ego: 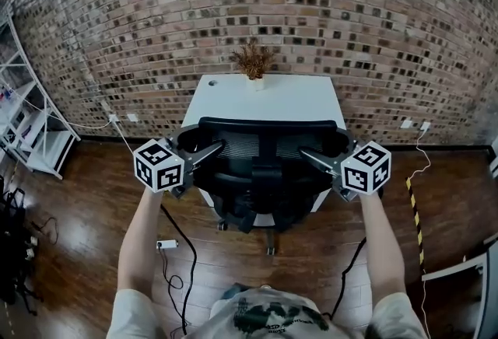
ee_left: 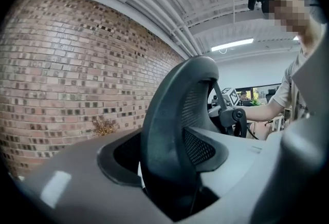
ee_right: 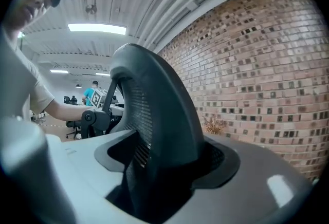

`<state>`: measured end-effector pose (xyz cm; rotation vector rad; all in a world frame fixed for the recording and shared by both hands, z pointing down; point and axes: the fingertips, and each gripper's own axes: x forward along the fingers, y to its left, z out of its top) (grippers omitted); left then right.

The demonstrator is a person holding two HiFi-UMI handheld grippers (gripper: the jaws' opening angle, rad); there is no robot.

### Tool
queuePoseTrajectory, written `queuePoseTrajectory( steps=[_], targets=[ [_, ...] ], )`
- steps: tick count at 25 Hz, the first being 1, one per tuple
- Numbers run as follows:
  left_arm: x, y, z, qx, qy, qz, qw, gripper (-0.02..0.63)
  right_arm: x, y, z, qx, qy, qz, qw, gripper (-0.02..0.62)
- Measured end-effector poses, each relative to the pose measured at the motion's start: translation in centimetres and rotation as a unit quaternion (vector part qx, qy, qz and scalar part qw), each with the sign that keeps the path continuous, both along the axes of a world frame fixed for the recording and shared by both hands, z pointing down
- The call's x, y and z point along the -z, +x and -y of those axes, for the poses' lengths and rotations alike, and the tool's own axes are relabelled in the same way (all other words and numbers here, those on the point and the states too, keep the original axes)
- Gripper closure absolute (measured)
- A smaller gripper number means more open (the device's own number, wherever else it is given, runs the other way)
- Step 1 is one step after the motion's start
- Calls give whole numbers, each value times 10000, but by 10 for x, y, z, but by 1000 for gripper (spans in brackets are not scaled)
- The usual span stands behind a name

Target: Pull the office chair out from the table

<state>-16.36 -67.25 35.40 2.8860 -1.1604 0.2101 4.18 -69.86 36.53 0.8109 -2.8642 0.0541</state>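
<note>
A black mesh office chair (ego: 264, 147) stands pushed in at the white table (ego: 272, 96), its backrest toward me. My left gripper (ego: 204, 152) is at the backrest's left edge and my right gripper (ego: 317, 157) at its right edge. In the left gripper view the backrest frame (ee_left: 175, 115) rises between the jaws of the left gripper (ee_left: 169, 176), with a thin light sliver beside one jaw. In the right gripper view the frame (ee_right: 154, 99) stands between the jaws of the right gripper (ee_right: 164, 176), close to both, with no pressing visible. Each gripper view shows the other gripper beyond the mesh.
A dried plant in a pot (ego: 253, 61) sits at the table's far edge against the brick wall (ego: 350, 11). A white shelf unit (ego: 31, 127) stands at the left. Cables (ego: 167, 252) lie on the wooden floor. The chair's wheeled base (ego: 268, 232) is just before my feet.
</note>
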Motion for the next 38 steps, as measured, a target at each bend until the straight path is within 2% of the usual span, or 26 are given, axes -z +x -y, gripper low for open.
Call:
queuePoseTrajectory(
  steps=[4,10,16,21,24,38],
  targets=[
    [2,1,-7,120,67,-79,9999,341,1,2,-5,-21,31,15,10000,256],
    [2,-1,-21,282,170,-515,9981,341,2,3,-16,-121,131,-35,9998,255],
    [5,-4,-40,284,296,-650,9970,337,5,3,-37,-201,234,17,9995,255],
    [0,-4,-61,355,225,-754,9963,336,0,4,-58,-243,46,53,9997,253],
    [-3,-6,-79,336,169,-781,9962,336,-3,2,-77,-246,-91,43,9996,253],
    [-1,-2,-190,187,49,-695,9974,337,-3,8,-193,-522,-71,73,9986,249]
  ],
)
